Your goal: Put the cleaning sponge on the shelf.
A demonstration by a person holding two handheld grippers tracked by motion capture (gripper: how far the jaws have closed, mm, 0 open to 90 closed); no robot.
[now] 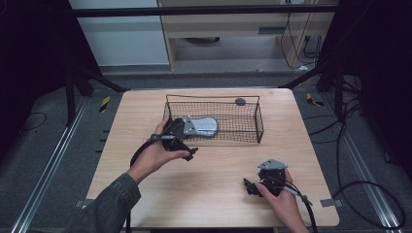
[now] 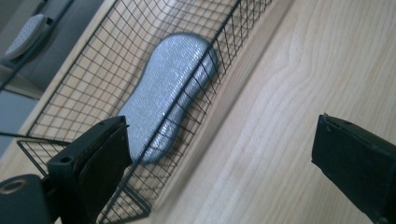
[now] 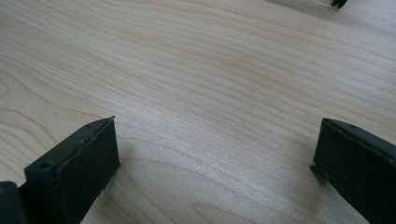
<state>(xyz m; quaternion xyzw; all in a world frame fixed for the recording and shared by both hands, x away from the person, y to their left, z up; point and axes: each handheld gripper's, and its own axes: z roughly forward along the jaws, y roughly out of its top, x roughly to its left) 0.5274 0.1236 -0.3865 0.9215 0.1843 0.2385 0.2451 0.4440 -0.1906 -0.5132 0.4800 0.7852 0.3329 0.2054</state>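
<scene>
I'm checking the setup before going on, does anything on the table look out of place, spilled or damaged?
Nothing stands out. The silver-grey sponge lies flat inside the black wire basket, which sits upright on the wooden table. The left gripper is open just outside the basket's near wall, and the right gripper is open over bare wood.

The table (image 1: pixel 209 189) is pale wood or wood-look laminate with a fine grain, smooth and faintly satin. At the upper middle of the high view stands a basket (image 1: pixel 260 121) of thin black wire mesh, matt. Inside it lies a sponge pad (image 2: pixel 168 93) with a silvery, glittering woven skin, rough-looking and sparkly. The left gripper (image 1: pixel 187 145) and the right gripper (image 1: pixel 252 187) are matt black plastic, the latter topped by a dull grey plate; their pads (image 3: pixel 77 168) look rubbery with slightly rough edges.
</scene>
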